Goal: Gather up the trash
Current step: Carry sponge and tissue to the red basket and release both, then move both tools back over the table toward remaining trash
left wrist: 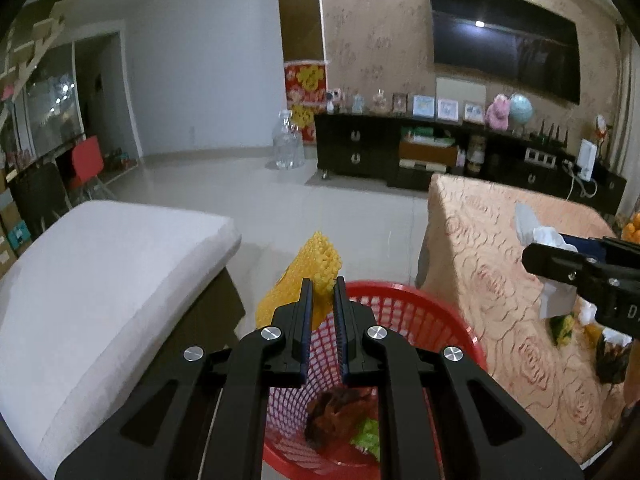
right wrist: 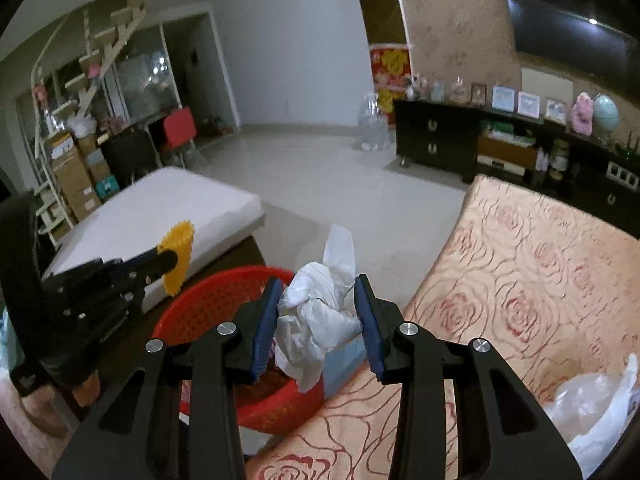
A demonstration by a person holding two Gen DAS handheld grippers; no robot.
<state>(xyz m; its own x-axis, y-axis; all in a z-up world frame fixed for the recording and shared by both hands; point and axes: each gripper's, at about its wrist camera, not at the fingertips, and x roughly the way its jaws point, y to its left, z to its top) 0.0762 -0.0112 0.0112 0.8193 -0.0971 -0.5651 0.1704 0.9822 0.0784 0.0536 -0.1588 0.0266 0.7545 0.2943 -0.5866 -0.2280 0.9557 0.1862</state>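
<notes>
left gripper (left wrist: pixel 323 285) pinching yellow mesh (left wrist: pixel 316 264); right gripper (right wrist: pixel 316 292) clamps crumpled tissue (right wrist: pixel 316 312); either could flutter past red basket (left wrist: pixel 420 312) rim when dropped

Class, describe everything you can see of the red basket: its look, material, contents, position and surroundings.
The red basket is round, apparently plastic, with lattice walls and a solid rim. It sits low between the white cushion and the rose-patterned tablecloth. Inside lie a brown scrap and something green. The left gripper, above it, holds yellow foam netting.
</notes>
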